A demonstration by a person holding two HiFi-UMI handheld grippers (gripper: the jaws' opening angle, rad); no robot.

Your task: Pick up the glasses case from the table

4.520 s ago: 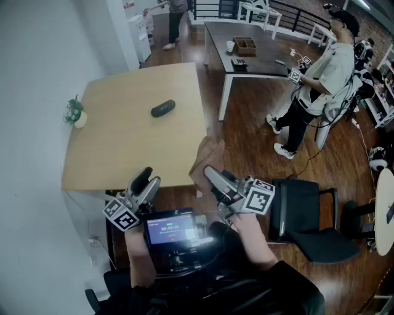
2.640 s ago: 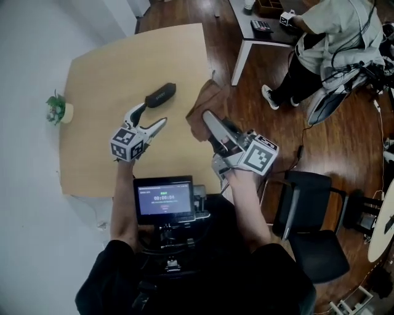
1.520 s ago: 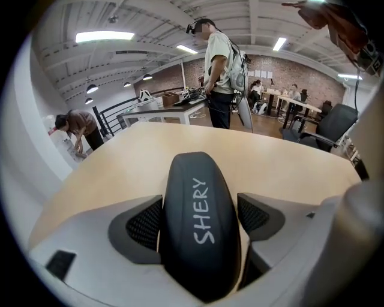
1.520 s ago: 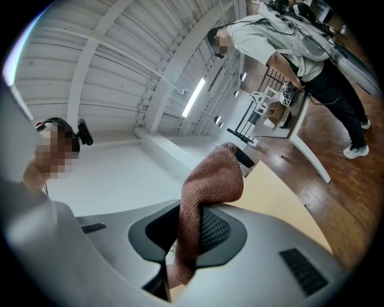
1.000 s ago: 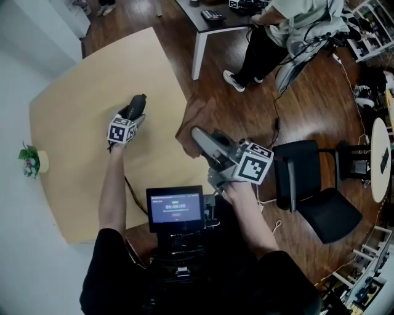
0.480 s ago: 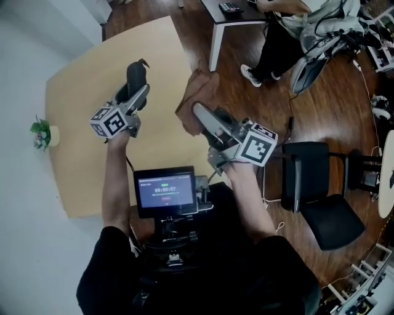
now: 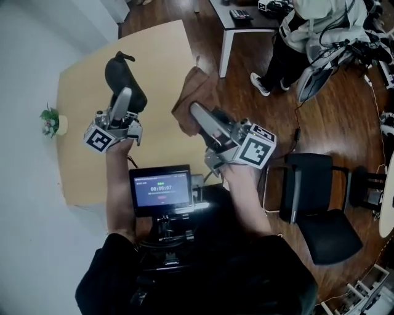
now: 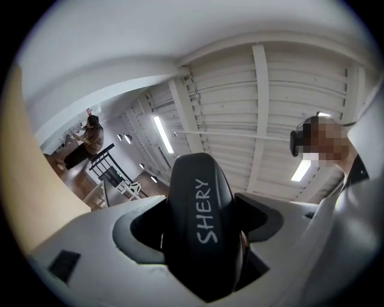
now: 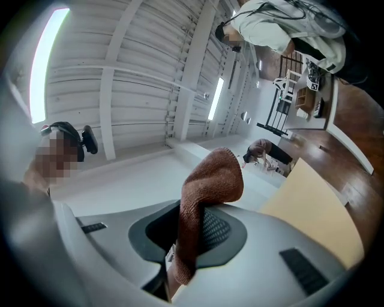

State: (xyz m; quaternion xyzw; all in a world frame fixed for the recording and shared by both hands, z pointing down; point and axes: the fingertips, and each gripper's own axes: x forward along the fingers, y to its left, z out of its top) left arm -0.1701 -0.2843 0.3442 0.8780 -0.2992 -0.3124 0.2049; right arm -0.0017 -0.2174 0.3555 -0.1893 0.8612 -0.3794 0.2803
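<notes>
The glasses case is black and oval, with white lettering on its lid. It is off the light wooden table, standing upright above it, and my left gripper is shut on its lower end. The jaws have just closed a little further, with the case between them. In the left gripper view the case fills the gap between the white jaws of the gripper. My right gripper hangs over the table's right edge, shut on a brown knitted cloth, which droops between its jaws.
A small potted plant stands at the table's left edge. A screen sits at my chest. A black chair is on the wooden floor to the right. A person stands by a dark table beyond.
My left gripper has risen from the table with the case and rolled, so the case now stands upright. The right gripper has lifted slightly with the cloth.
</notes>
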